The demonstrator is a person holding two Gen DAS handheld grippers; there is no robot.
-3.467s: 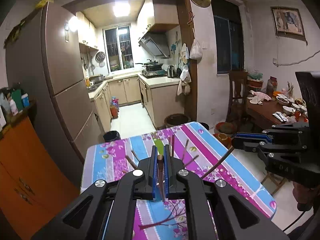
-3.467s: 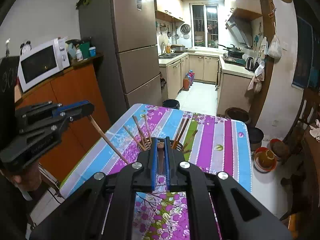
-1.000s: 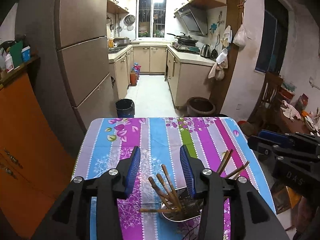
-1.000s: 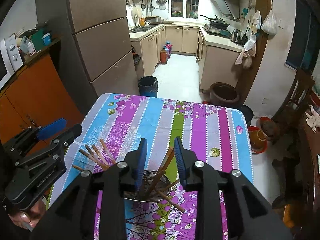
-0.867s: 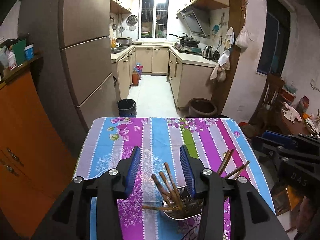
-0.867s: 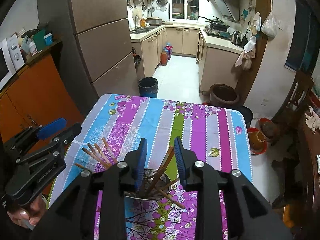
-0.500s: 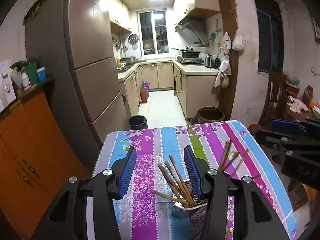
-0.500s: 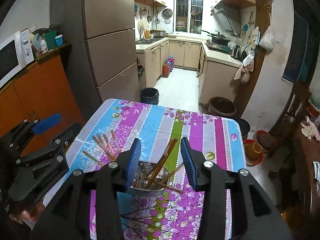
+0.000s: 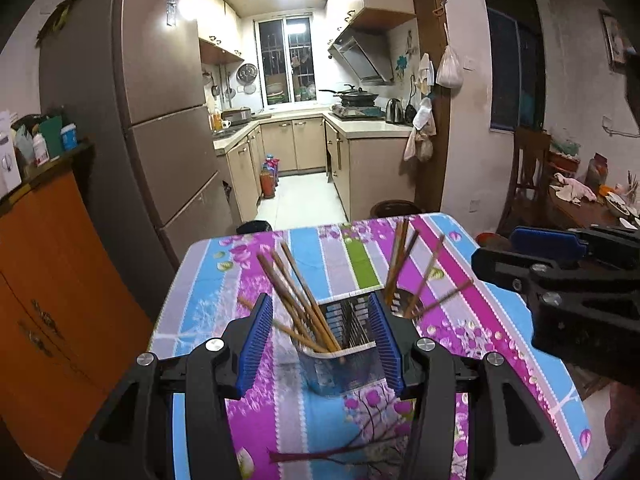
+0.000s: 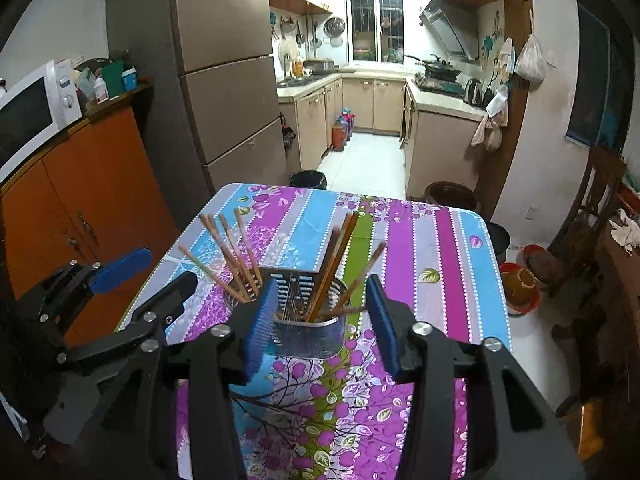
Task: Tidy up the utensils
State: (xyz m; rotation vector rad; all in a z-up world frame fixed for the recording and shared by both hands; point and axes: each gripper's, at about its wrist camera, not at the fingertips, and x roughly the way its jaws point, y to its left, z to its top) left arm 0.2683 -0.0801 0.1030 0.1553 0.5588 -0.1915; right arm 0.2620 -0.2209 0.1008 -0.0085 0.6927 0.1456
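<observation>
A metal utensil holder with two compartments stands on the flowered tablecloth. Several wooden chopsticks lean in its left compartment and several more in its right one. My left gripper is open and empty, its jaws either side of the holder, just in front of it. In the right wrist view the holder and chopsticks sit between the jaws of my right gripper, which is open and empty. The left gripper shows at that view's left.
An orange cabinet with a microwave stands left of the table. A tall fridge is behind it. A wooden chair and bowls on the floor are to the right.
Both grippers were shut on chopsticks 3.5 s ago and are now open with the chopsticks in the holder. Over the last second both have drawn back and lowered slightly.
</observation>
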